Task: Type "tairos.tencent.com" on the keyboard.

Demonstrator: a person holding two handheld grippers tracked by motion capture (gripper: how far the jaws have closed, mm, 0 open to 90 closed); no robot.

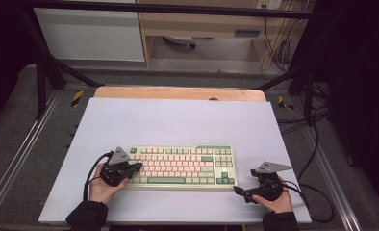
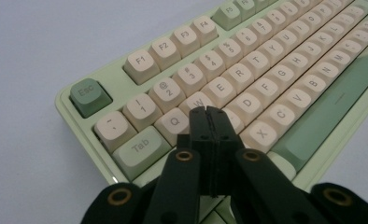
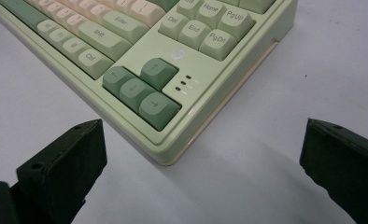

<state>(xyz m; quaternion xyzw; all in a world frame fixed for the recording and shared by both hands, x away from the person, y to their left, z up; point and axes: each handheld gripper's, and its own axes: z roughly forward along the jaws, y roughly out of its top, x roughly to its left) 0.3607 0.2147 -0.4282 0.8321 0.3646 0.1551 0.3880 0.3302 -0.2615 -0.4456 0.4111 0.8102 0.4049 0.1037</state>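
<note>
Left gripper (image 2: pixel 209 111) (fingers together) hides keyboard (image 2: pixel 247 70) keys.

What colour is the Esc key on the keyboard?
Dark green; the Esc key shows best in the left gripper view.

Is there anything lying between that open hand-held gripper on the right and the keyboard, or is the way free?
Nothing visible stands between them. The right hand-held gripper hangs with its jaws wide apart just off the keyboard's near right corner, beside the arrow keys, with bare table sheet in the gap. The left hand-held gripper, shut, is at the letter keys.
</note>
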